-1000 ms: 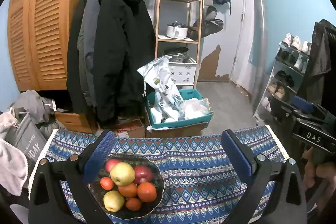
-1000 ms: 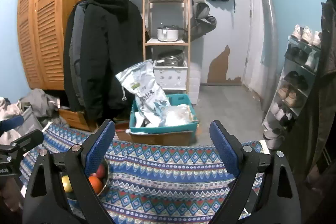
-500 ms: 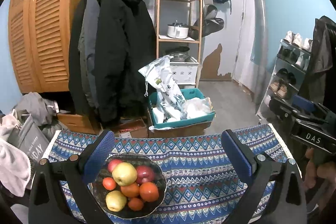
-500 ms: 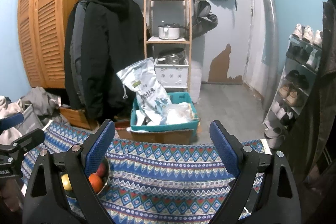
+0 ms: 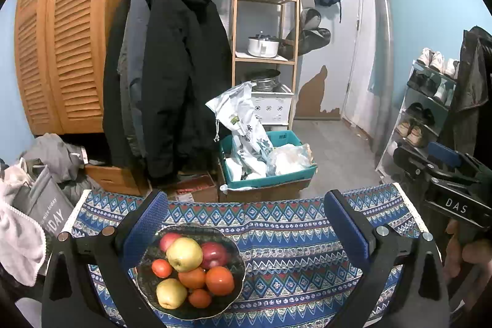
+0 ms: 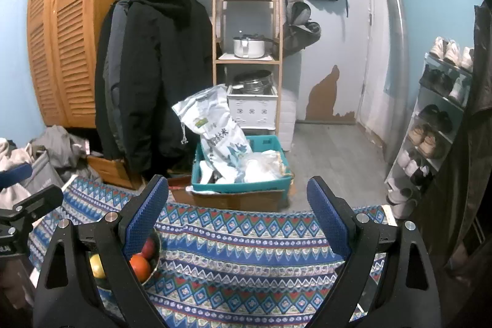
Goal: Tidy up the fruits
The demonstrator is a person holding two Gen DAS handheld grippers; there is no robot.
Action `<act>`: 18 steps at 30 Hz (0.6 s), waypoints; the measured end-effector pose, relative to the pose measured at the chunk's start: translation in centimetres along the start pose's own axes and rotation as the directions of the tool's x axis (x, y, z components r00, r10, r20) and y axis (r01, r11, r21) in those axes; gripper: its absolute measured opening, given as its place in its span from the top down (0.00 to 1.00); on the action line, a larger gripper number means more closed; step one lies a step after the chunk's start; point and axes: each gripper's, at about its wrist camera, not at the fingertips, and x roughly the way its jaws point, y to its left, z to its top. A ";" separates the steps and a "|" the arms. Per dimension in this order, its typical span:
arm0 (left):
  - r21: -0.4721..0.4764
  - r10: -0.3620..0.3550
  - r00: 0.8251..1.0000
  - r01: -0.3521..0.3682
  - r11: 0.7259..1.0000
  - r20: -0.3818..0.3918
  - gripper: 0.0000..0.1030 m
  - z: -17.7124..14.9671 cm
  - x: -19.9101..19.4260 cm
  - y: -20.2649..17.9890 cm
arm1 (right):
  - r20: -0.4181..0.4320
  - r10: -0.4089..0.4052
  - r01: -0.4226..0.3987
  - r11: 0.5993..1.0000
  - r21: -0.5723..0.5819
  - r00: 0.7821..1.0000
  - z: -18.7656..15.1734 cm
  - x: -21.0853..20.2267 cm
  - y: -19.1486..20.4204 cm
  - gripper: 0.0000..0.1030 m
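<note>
Reading "DAS", the right gripper [image 5: 442,174] label faces the fruit bowl [image 5: 190,272].

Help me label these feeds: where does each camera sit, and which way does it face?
Left wrist: on the left gripper, tilted down over the fruit bowl on the patterned tablecloth; its open blue fingers show, plus the right gripper at the right edge.
Right wrist: on the right gripper, facing the same way; open fingers, bowl behind its left finger.
Shared: bowl, tablecloth, teal crate, black coats.
</note>
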 end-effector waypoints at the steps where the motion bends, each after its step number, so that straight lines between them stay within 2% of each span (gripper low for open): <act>1: -0.001 0.001 1.000 -0.001 1.000 -0.002 0.01 0.0 0.0 0.0 | 0.000 0.000 0.000 1.000 0.000 1.000 0.0 0.0 0.0 0.12; 18: -0.014 0.011 1.000 -0.011 1.000 -0.023 0.01 -0.1 0.0 0.1 | -0.001 -0.002 0.002 1.000 -0.004 1.000 0.0 0.0 0.5 0.12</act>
